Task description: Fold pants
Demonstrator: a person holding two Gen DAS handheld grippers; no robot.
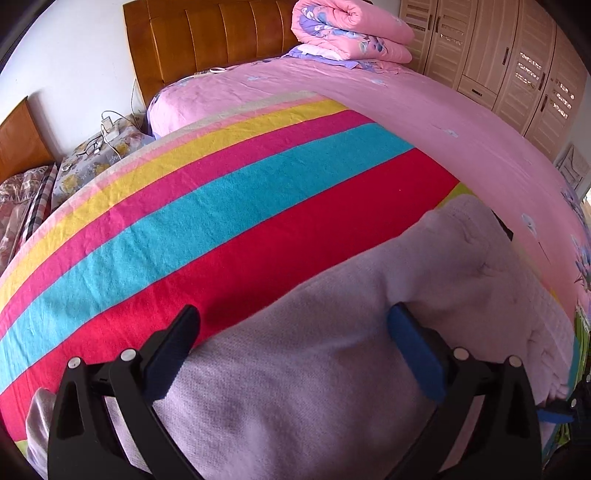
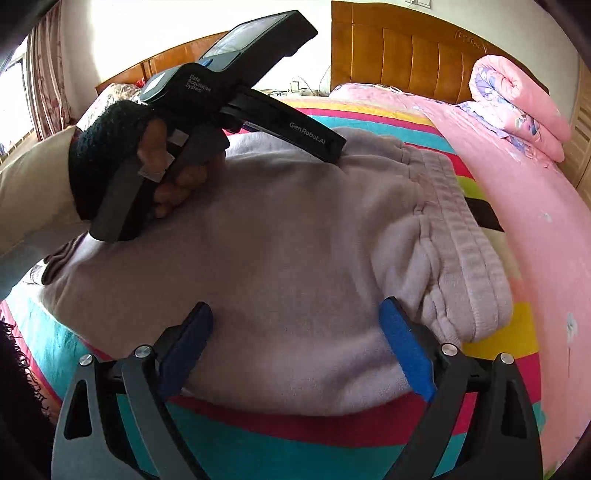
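Observation:
The pale lilac fleece pants (image 2: 295,236) lie folded on the striped blanket (image 2: 332,428), elastic waistband (image 2: 458,236) at the right. My right gripper (image 2: 295,325) is open, its blue pads over the near edge of the pants, holding nothing. My left gripper (image 1: 291,325) is open, jaws wide over the pants (image 1: 314,369). In the right wrist view the left gripper's body (image 2: 236,107) rests with its tip on the far side of the pants, held by a gloved hand (image 2: 122,155).
The striped blanket (image 1: 221,206) covers a bed with a pink sheet (image 1: 424,122). A rolled pink quilt (image 1: 351,29) lies by the wooden headboard (image 1: 207,37). A nightstand with cables (image 1: 99,147) stands left; wardrobes (image 1: 517,66) stand right.

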